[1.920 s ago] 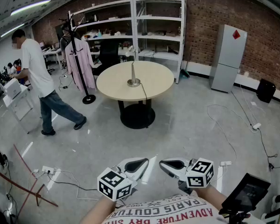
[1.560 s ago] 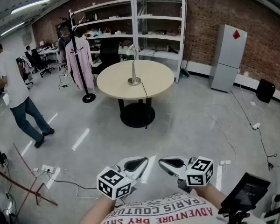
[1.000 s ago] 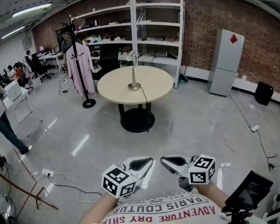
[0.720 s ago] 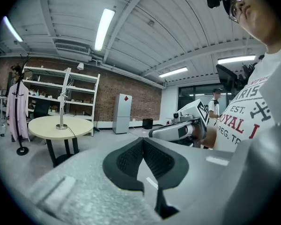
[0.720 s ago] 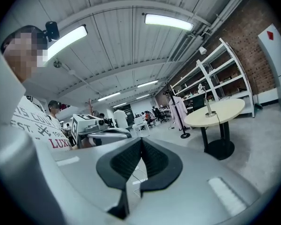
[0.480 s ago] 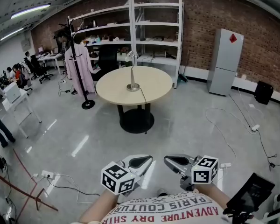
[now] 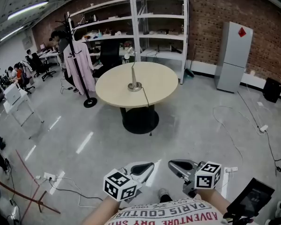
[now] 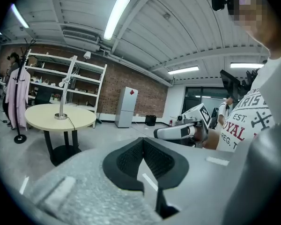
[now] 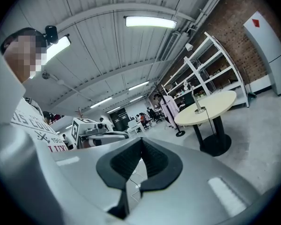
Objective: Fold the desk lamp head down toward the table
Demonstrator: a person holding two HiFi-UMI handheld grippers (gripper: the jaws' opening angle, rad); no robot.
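Observation:
The desk lamp [image 7: 133, 75] stands upright on the round beige table [image 7: 154, 86] across the room, its small head [image 7: 127, 56] up at the top of the stem. A black cord runs from its base over the table's edge. Both grippers are held low in front of my chest, far from the table. My left gripper [image 7: 149, 165] is shut with nothing in it, and so is my right gripper [image 7: 172, 163]. The left gripper view shows the lamp [image 8: 62, 97] at far left; in the right gripper view the lamp [image 9: 196, 99] stands at right.
A coat rack with a pink coat [image 7: 78, 64] stands left of the table, white shelves [image 7: 150, 27] behind it, a grey cabinet [image 7: 233, 55] at right. Cables and a power strip [image 7: 49, 178] lie on the floor at left. A dark tablet [image 7: 250, 198] sits at lower right.
The person walking at left has left the view. The table and lamp have drawn slightly nearer in the head view. Both grippers stay shut, held side by side.

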